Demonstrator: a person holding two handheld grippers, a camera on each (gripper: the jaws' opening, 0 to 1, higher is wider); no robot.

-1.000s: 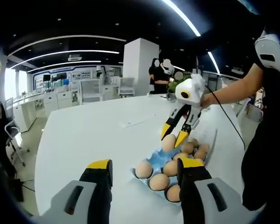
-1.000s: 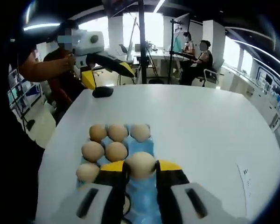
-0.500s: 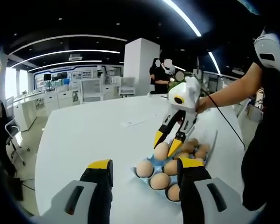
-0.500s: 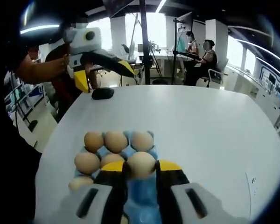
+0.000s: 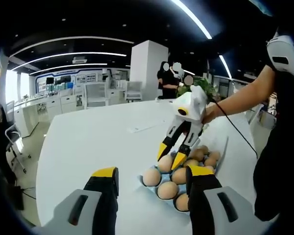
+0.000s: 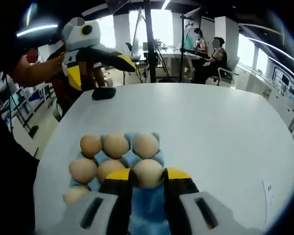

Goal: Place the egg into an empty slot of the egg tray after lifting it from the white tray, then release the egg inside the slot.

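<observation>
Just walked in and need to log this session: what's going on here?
A person with a two-jaw gripper in each hand is loading eggs into a blue egg tray on a round white table. The right gripper holds a pale brown egg between its yellow-tipped jaws, low over the tray beside the eggs already seated; it is not yet released. The left gripper hangs open and empty near the tray's edge.

table: big white round-cornered top (image 5: 88,142) carrying everything
egg tray: blue one (image 6: 146,205) sitting right on it; eggs filling several slots
black object: small dark thing (image 6: 103,93) lying near the far edge
paper: slip (image 5: 143,128) lying flat mid-table
</observation>
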